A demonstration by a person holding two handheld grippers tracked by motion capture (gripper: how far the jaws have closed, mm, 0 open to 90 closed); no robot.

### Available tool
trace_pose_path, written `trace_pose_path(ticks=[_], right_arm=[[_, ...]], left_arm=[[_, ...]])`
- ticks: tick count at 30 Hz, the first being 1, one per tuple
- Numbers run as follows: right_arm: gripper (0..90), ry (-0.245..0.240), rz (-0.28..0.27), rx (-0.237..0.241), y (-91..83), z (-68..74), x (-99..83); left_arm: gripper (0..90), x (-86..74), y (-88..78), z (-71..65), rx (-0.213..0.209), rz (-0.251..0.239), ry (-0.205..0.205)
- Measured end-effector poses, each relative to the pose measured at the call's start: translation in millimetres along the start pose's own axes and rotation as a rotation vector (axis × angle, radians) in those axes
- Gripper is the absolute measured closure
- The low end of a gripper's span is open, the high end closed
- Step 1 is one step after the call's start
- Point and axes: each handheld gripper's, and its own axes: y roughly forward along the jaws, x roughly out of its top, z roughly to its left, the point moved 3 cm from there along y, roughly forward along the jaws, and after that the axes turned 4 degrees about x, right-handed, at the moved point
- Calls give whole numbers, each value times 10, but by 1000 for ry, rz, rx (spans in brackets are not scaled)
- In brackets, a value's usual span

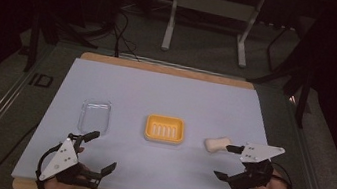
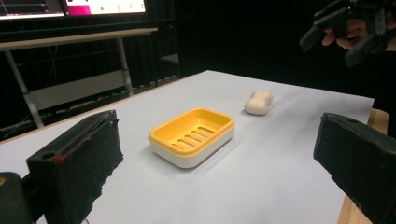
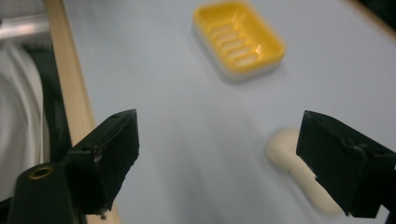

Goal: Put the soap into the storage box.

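High view shows the worktop (image 1: 165, 99), a pale sheet over a wooden board whose edge peeks out along the far and near sides. Everything on it lies in a loose row across the middle, somewhat nearer the near edge than the far one.

Next in size come the two tools. Close to the near left corner, the left gripper (image 1: 97, 152) lies low over the sheet in the person's hand, its jaws spread wide with nothing between them; in the left gripper view the two black pads (image 2: 79, 163) frame bare sheet and the dish beyond. Close to the near right corner, the right gripper (image 1: 227, 161) is held above the sheet, its jaws also standing wide and holding nothing. In the right gripper view its pads (image 3: 114, 144) hang over the surface, and one of them partly covers the soap from that angle; whether that pad touches it I cannot tell.

A clear plastic lid (image 1: 94, 115) lies flat toward the left side, just beyond the left gripper.

At the centre sits the soap dish (image 1: 165, 129), yellow with a slotted tray over a white base, and empty.

Smallest is the soap (image 1: 216, 144), a cream waisted bar lying on the sheet right of the dish, apart from it, and just beside the right gripper's far jaw.
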Motion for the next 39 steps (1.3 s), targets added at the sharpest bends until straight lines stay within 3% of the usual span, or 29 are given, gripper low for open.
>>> trace_pose_path(ticks=[9,16,18,21,23,26,28,31,35,39], right_arm=[[137,26,136,97,144,-31,-21],[144,34,299,190,251,-54,-39],[144,23,342,199,260,-55,-30],[143,20,440,244,278,-31,-39],[132,-4,489,240,287,-8,-49],[132,9,534,268,307,-22,-59],[129,-21,557,266,311,-32,-67],[129,3,596,277,323,-74,-70],[134,-31,613,260,338,-111,-59],[139,-96,644,197,377,-158,-51]], left_arm=[[11,-7,9,-10,-16,8,-2],[11,-12,19,-17,-24,13,-5],[11,-13,20,-20,-27,14,-7],[11,-16,23,-22,-32,16,-10],[11,-16,23,-22,-34,18,-9],[11,-16,24,-24,-39,17,-14],[11,-17,25,-25,-41,18,-15],[11,-17,23,-26,-44,19,-16],[11,-19,28,-27,-45,22,-17],[11,-20,28,-27,-46,24,-17]])
